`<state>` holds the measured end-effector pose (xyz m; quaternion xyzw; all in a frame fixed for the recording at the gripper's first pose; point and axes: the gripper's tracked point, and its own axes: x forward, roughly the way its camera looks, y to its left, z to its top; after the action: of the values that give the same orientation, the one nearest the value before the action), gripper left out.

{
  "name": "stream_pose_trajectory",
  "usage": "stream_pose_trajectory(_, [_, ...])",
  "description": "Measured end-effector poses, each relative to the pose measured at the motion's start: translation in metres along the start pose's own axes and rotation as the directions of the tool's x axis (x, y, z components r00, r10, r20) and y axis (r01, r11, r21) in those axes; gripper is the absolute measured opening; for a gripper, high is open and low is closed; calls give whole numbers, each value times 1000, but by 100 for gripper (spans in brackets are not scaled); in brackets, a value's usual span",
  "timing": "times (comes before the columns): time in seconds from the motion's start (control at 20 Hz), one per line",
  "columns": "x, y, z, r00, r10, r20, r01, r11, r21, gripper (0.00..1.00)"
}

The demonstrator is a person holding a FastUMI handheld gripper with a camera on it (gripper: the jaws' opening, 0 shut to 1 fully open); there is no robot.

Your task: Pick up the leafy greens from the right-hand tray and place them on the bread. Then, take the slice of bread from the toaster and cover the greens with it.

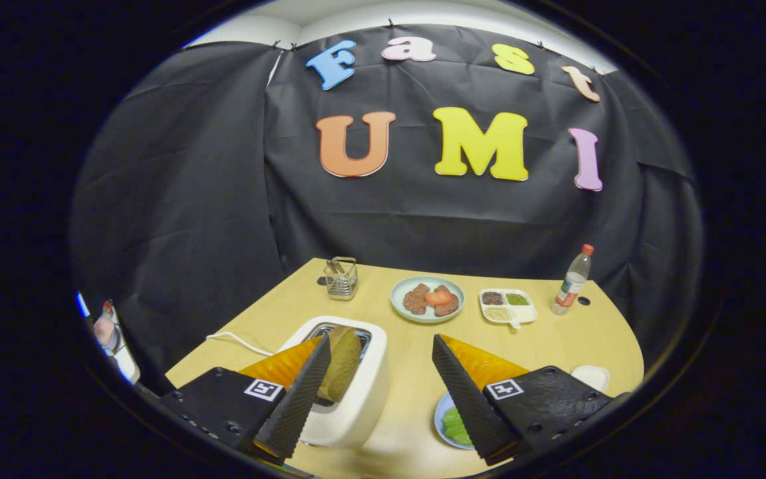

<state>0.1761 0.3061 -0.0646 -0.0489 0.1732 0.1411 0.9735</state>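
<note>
The claw [376, 379] is released, its two fingers spread wide and holding nothing, hovering above the near part of the desk [556, 332].

Taking the white toaster [350, 392] as the landmark: it sits just ahead of the left finger, and a slice of bread [342, 362] stands upright in its slot, its top edge poking out and its long axis running away from the claw, roughly in line with the fingers. The left fingertip overlaps the slice in this view, but I would judge it is only in front of it, not touching. To the right of the toaster, under the right finger, lies a small blue plate [441, 416] with leafy greens [456, 426] on it; most of that plate is hidden by the finger, so whether bread lies beneath the greens cannot be told.

Beyond the toaster stand a wire holder [342, 278], a round plate of meat and tomato [427, 299], a divided tray of seasonings [508, 306] and a bottle [572, 279], all well apart from the claw. A white cable [237, 340] trails off to the toaster's left.

The coming move seems to turn on the slice: it lies slightly left of the gap between the fingers, so the claw would need to shift left and close across its thin faces.
</note>
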Motion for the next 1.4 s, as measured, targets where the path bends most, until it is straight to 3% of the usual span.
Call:
stream_pose_trajectory(0.45, [50, 37, -7, 997, 9, -82, -9, 1000, 2, 95])
stream_pose_trajectory(0.65, [62, 32, -21, 992, -25, -123, 27, 999, 19, 73])
stream_pose_trajectory(0.7, [61, 32, -23, 991, -21, -135, 26, 999, 31, 71])
stream_pose_trajectory(0.85, [67, 36, -33, 987, -30, -156, 31, 1000, 6, 28])
stream_pose_trajectory(0.9, [61, 34, -33, 987, -46, -154, 45, 999, -12, 30])
stream_pose_trajectory(0.95, [62, 36, -34, 987, -47, -150, 43, 999, -29, 14])
stream_pose_trajectory(1.05, [57, 36, -29, 988, -60, -141, 53, 997, -54, 13])
stream_pose_trajectory(1.1, [54, 37, -26, 990, -61, -129, 54, 997, -56, 6])
stream_pose_trajectory(1.4, [24, 42, 6, 996, -72, -58, 66, 994, -90, 6])
